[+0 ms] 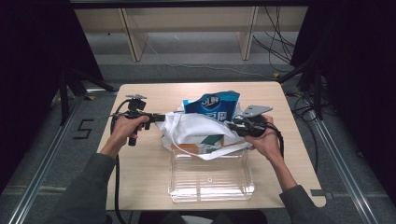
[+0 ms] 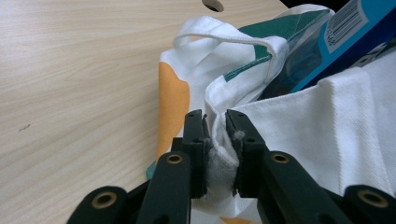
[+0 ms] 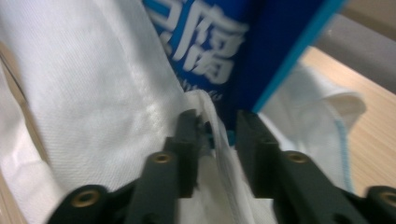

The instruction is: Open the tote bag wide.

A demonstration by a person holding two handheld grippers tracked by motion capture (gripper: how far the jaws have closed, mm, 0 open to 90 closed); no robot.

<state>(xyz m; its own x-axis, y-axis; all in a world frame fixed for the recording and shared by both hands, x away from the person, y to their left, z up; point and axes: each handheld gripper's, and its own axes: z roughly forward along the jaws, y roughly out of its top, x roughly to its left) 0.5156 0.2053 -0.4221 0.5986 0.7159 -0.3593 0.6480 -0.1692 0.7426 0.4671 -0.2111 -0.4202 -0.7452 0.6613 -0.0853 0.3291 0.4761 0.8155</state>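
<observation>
Left gripper pinches the bag rim tight. Right gripper half open, rim loose between jaws. Keep left firm; reclamp right beside the packet.

The high view is soft and low in detail. Even overhead light falls on the pale wooden table, while both sides sink into near black. The clear plastic tray carries small glints and casts almost no shadow. The left gripper view is sharp on the white cloth bag, with gentle shade in its folds. The right gripper view is smeared by blur, the blue printed packet hazy, its far edge unfocused.
</observation>
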